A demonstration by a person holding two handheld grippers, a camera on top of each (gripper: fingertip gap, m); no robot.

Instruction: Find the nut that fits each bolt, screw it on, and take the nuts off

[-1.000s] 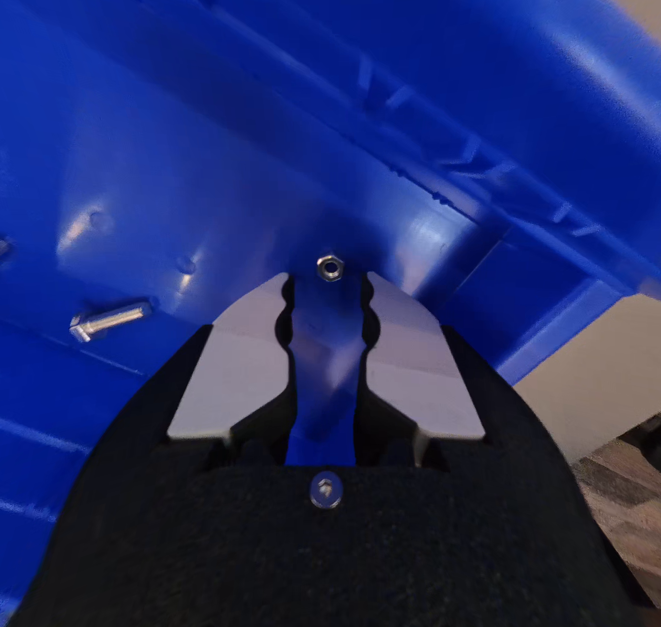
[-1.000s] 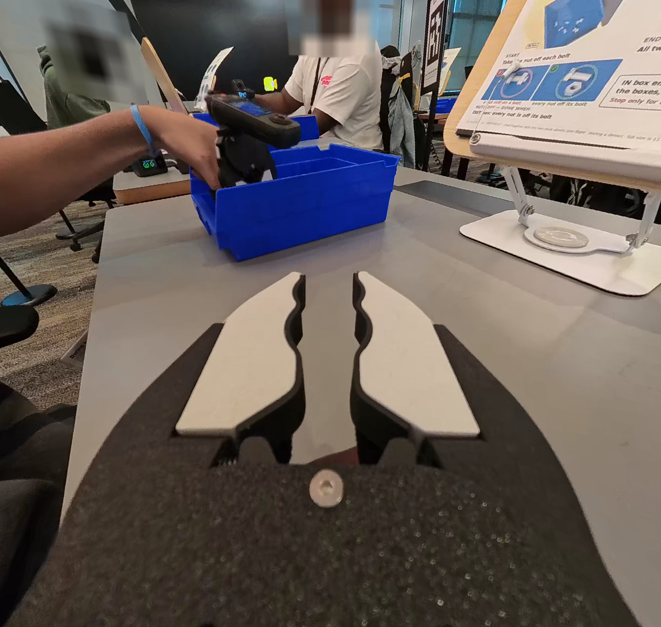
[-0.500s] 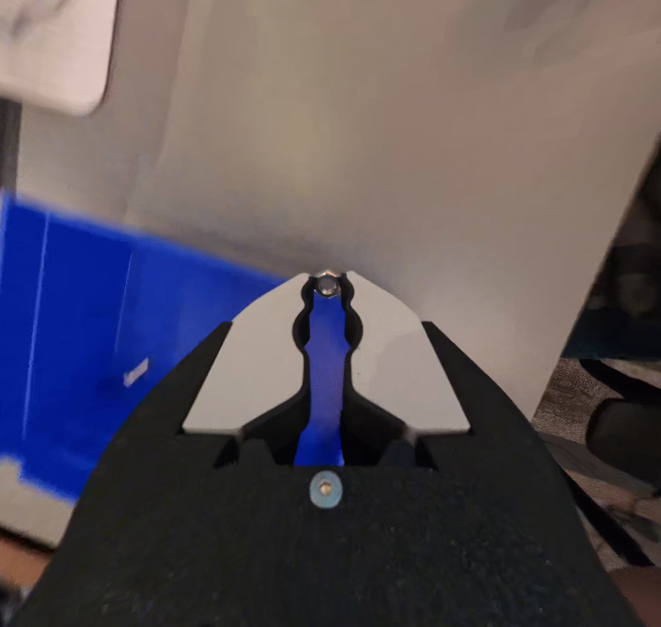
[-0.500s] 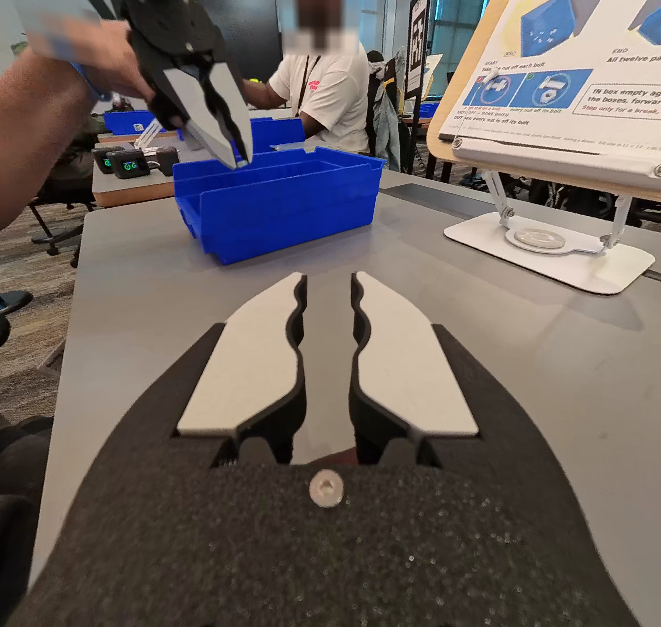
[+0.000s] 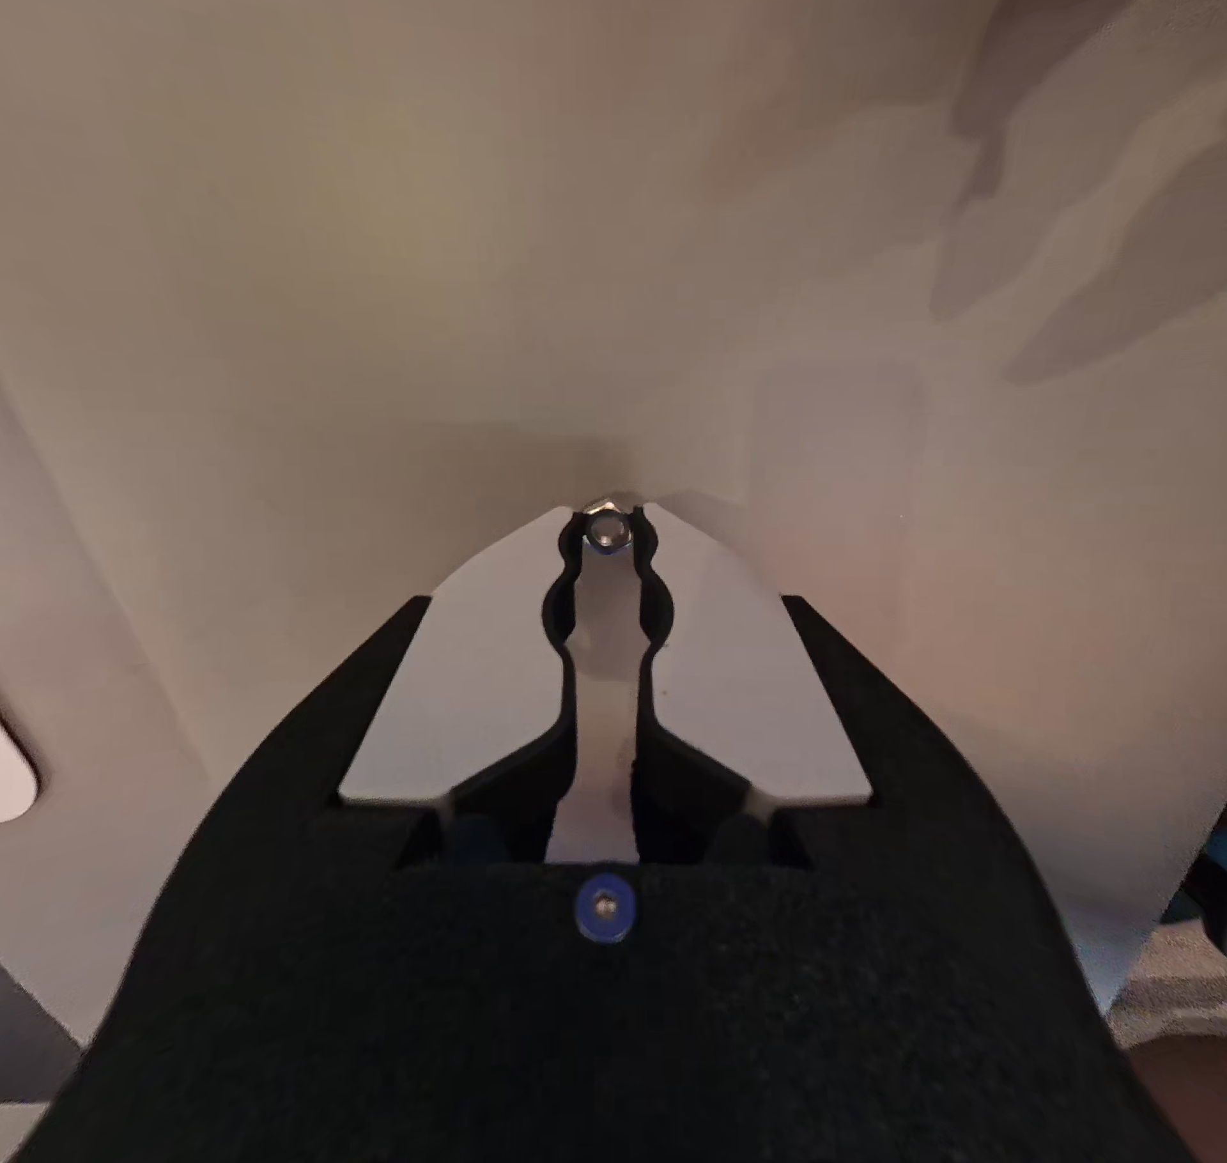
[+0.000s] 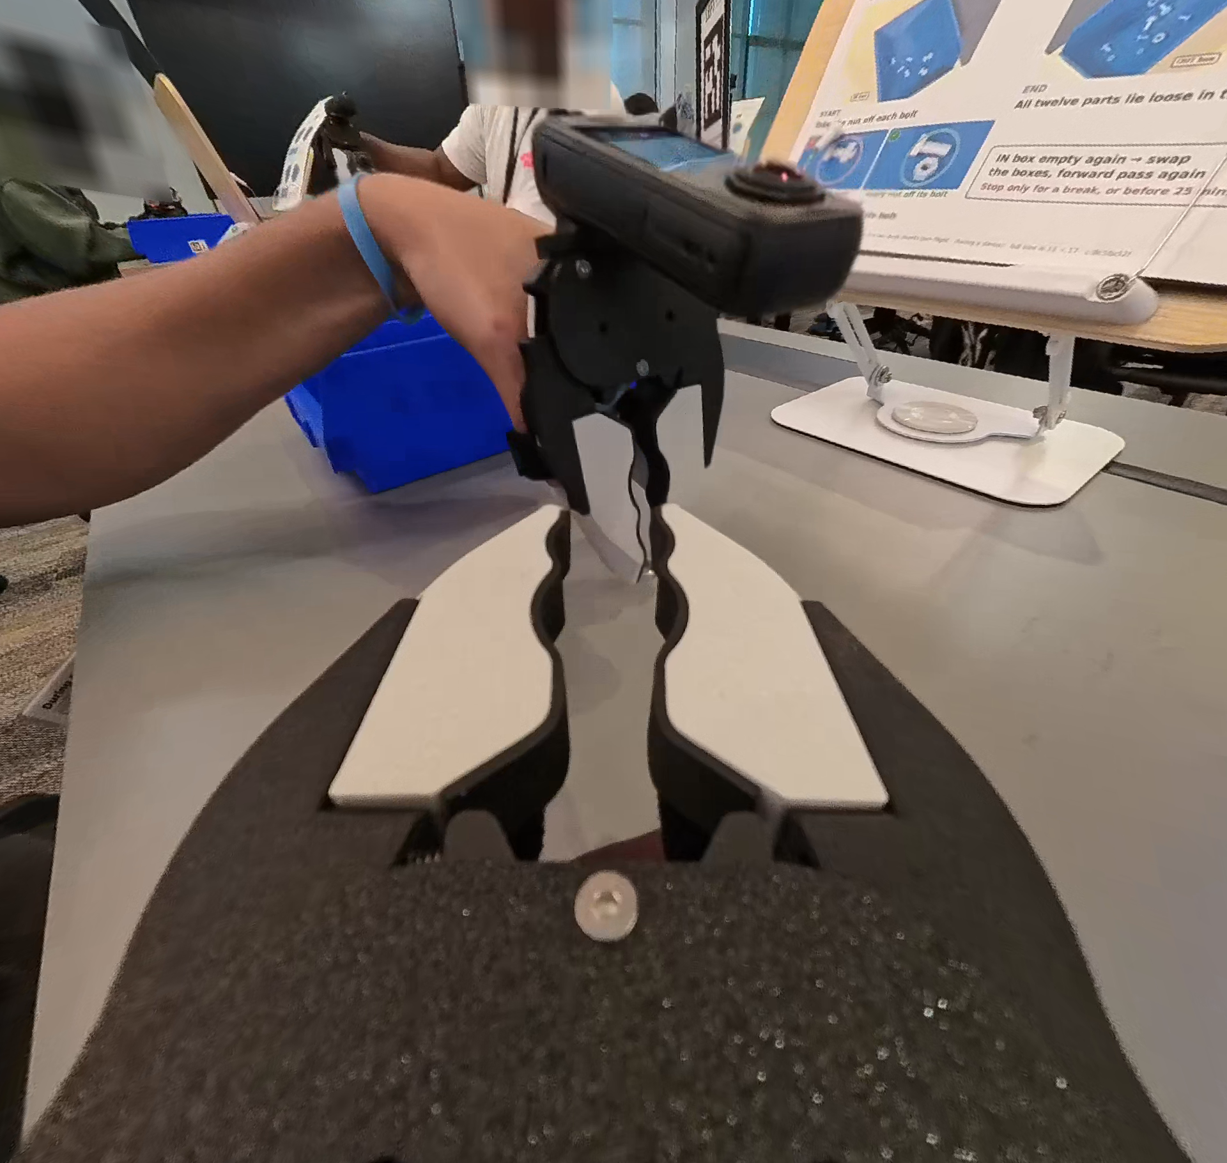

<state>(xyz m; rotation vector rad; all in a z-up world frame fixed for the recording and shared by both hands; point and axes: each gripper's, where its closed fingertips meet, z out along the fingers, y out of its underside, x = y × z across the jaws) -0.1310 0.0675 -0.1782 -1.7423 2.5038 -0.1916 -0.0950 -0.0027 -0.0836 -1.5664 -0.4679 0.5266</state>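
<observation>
While your left claw (image 5: pixel 607 520) pinches that small silver nut (image 5: pixel 605 531) right at its fingertips, it's pointing down at the grey tabletop (image 5: pixel 465 235), tips close to the surface or touching it — hard to say which. The nut sits at twelve o'clock from the claw's body, its hole facing back up the fingers toward the camera, so its axis runs along the claw. That's the relation to watch: any bolt has to meet that hole end-on, and I'd judge the grip thin, with only the fingertips on it.

Your right claw (image 6: pixel 609 527) waits low over the tabletop (image 6: pixel 929 666), fingers a narrow gap apart and nothing between them. The left claw (image 6: pixel 641 570) hangs just past its tips at twelve o'clock, by far the nearer to the nut.

The right view gives you what the left can't: the blue bin (image 6: pixel 405 401) at ten o'clock, behind your left hand (image 6: pixel 465 281), and the instruction board (image 6: pixel 1036 102) on its stand at two o'clock. The left view alone shows the nut. No bolt is visible in either.
</observation>
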